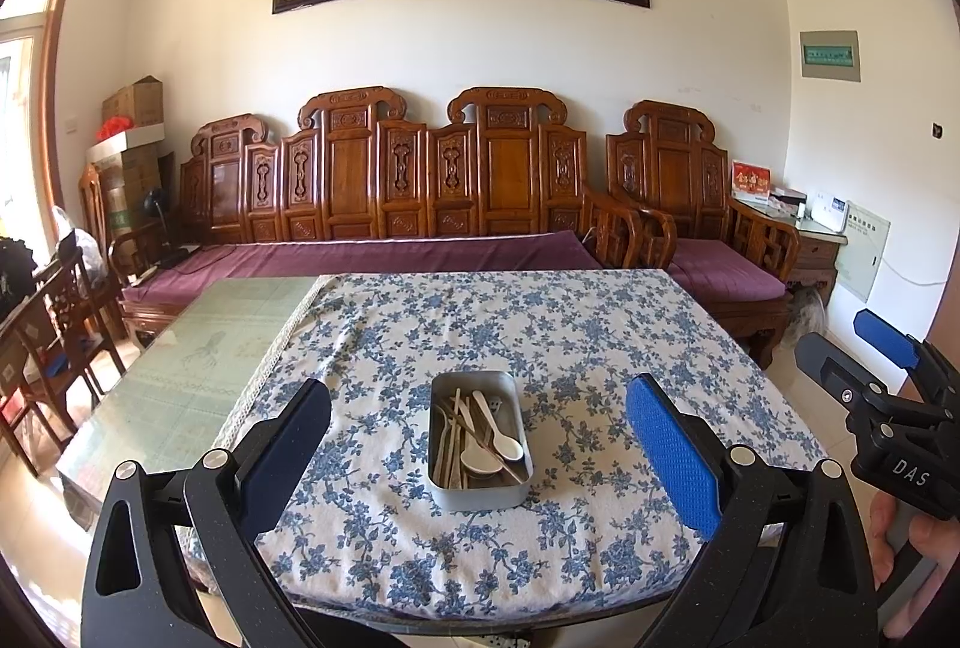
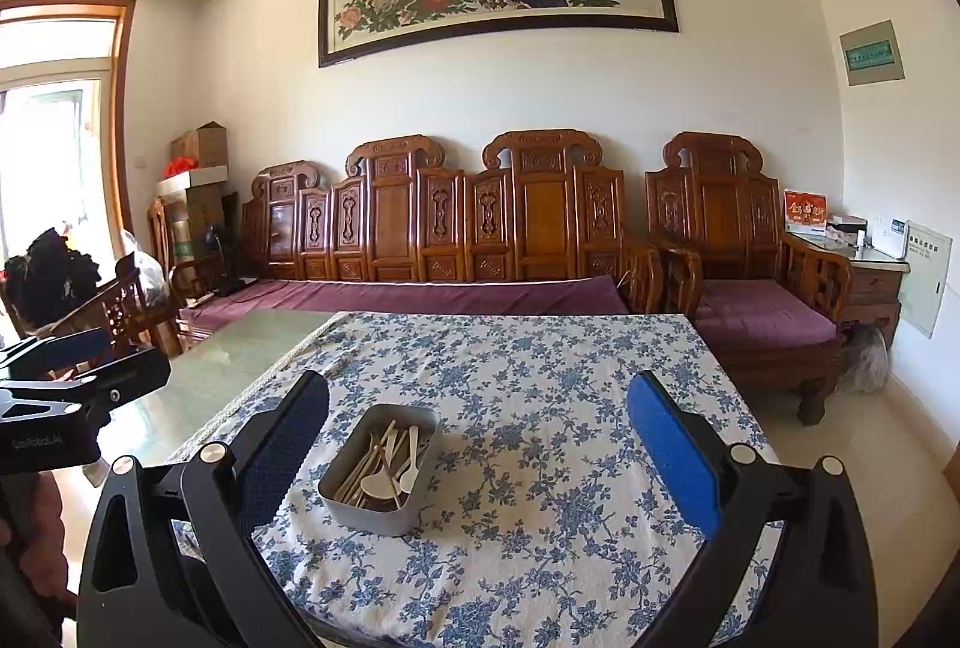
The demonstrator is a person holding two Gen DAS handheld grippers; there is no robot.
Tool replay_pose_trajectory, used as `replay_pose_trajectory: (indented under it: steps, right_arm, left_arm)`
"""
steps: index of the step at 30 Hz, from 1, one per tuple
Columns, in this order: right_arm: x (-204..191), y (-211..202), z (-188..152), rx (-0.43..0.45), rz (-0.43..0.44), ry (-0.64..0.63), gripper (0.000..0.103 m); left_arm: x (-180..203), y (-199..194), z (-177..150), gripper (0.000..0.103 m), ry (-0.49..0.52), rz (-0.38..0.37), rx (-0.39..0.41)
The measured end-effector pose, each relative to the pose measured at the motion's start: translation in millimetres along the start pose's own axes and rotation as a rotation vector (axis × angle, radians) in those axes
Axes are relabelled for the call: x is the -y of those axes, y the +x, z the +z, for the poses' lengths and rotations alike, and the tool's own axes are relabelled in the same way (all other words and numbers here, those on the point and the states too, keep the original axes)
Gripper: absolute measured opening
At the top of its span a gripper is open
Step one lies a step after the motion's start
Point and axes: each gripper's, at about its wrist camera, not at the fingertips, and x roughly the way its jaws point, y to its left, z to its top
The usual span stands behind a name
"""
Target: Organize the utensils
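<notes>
A grey metal tin (image 1: pixel 474 495) stands on the blue-flowered tablecloth (image 1: pixel 570 336), holding white spoons (image 1: pixel 501 435) and several pale wooden sticks and utensils. It also shows in the right wrist view (image 2: pixel 360 513), left of centre. My left gripper (image 1: pixel 477 438) is open and empty, held back from the tin near the table's front edge, its fingers either side of it in view. My right gripper (image 2: pixel 477 444) is open and empty, to the right of the tin. The right gripper's body shows at the far right of the left wrist view (image 1: pixel 888 396).
The table has a bare glass part (image 1: pixel 198 366) on its left. A carved wooden bench with purple cushions (image 1: pixel 384 252) runs along the far wall, an armchair (image 1: pixel 708 240) at the right. Wooden chairs (image 1: pixel 54 330) stand at the left.
</notes>
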Motion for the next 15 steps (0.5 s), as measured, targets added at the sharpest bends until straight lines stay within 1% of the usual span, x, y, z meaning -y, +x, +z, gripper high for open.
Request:
replay_pose_trajectory:
  steps: [15]
  right_arm:
    - [0.9, 0.2, -1.6, -0.001, 0.003, 0.000, 0.100]
  left_arm:
    - [0.6, -1.0, 0.3, 0.095, 0.000, 0.002, 0.002]
